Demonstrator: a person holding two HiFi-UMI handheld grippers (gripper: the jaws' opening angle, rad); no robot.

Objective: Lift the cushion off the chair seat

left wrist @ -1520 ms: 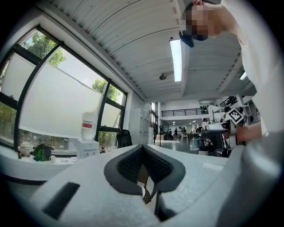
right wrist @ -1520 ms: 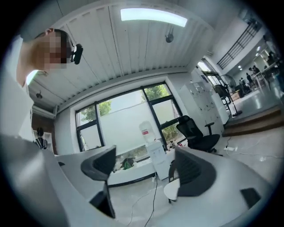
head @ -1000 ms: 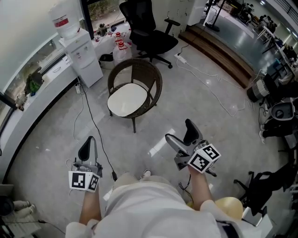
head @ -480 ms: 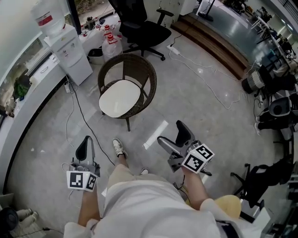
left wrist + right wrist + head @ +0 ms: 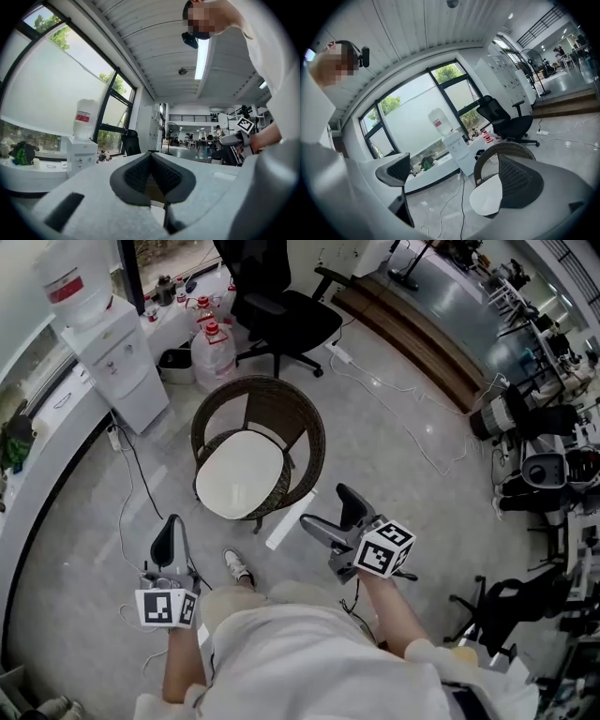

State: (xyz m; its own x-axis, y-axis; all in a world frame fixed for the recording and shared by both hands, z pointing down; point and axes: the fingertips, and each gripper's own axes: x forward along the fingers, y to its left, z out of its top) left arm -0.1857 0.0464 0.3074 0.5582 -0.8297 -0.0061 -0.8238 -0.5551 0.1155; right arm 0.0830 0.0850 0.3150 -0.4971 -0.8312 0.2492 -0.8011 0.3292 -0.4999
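A round white cushion [image 5: 239, 474] lies on the seat of a brown wicker chair [image 5: 300, 432] just ahead of me. My left gripper [image 5: 170, 538] hangs to the lower left of the chair, clear of it, its dark pads pressed together with nothing between them. My right gripper [image 5: 331, 513] is just right of the chair's front edge, open and empty. In the right gripper view the cushion [image 5: 487, 197] and chair [image 5: 502, 151] show between the spread jaws of the right gripper [image 5: 454, 180]. The left gripper [image 5: 151, 174] view shows the room, not the cushion.
A water dispenser [image 5: 105, 343] stands by the curved window wall at upper left, with water bottles [image 5: 211, 351] beside it. A black office chair [image 5: 281, 306] is behind the wicker chair. Cables [image 5: 131, 484] trail across the floor. Equipment [image 5: 525, 442] crowds the right side.
I have walked toward the wicker chair, which now sits lower and closer to both grippers. Both grippers keep the same state.
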